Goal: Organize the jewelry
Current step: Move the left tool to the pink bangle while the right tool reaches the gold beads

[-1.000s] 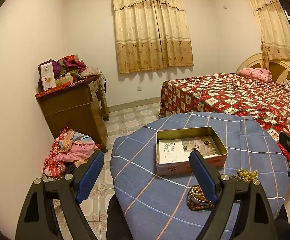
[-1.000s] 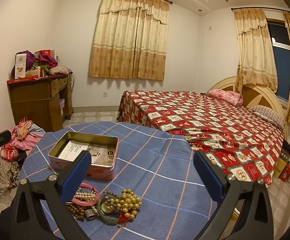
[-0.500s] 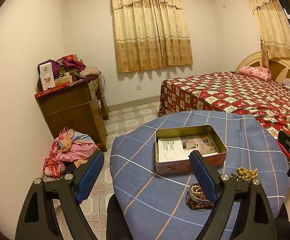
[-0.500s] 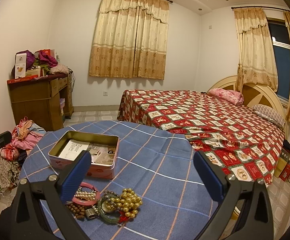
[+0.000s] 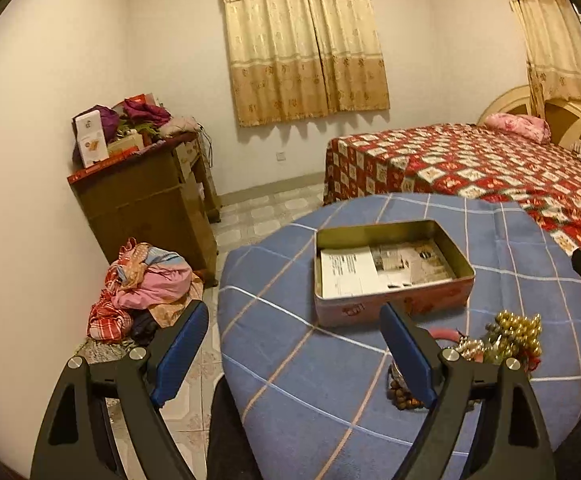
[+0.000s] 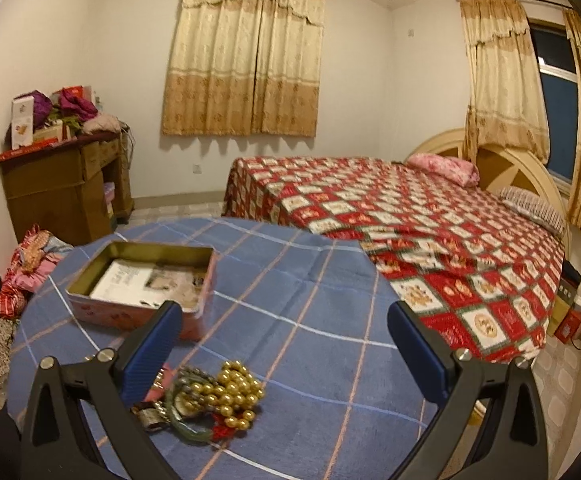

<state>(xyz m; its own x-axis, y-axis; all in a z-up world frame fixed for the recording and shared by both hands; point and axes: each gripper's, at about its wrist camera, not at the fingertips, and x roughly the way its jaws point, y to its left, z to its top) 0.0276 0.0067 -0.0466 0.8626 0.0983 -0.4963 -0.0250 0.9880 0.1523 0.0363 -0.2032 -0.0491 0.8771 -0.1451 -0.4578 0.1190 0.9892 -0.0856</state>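
Observation:
An open pink tin box [image 5: 394, 268] [image 6: 138, 280] with papers inside sits on a round table under a blue checked cloth [image 5: 330, 380] [image 6: 310, 292]. A pile of jewelry lies near the table's front: gold beads [image 5: 518, 330] [image 6: 232, 392], a green bangle [image 6: 188, 430], a pink bangle [image 5: 446, 334] and brown beads [image 5: 400, 396]. My left gripper [image 5: 294, 352] hangs open over the table's left edge, its right finger partly hiding the pile. My right gripper [image 6: 284, 344] stands open just above the pile, holding nothing.
A bed with a red patterned cover [image 6: 410, 220] lies behind and right of the table. A wooden dresser [image 5: 146, 200] stacked with boxes and cloth stands at the left wall. Clothes [image 5: 146, 284] are heaped on the tiled floor beside it.
Both grippers have moved forward and lower toward the table; the tin box and jewelry pile look nearer. The right view has tilted down and left, and both grippers remain open.

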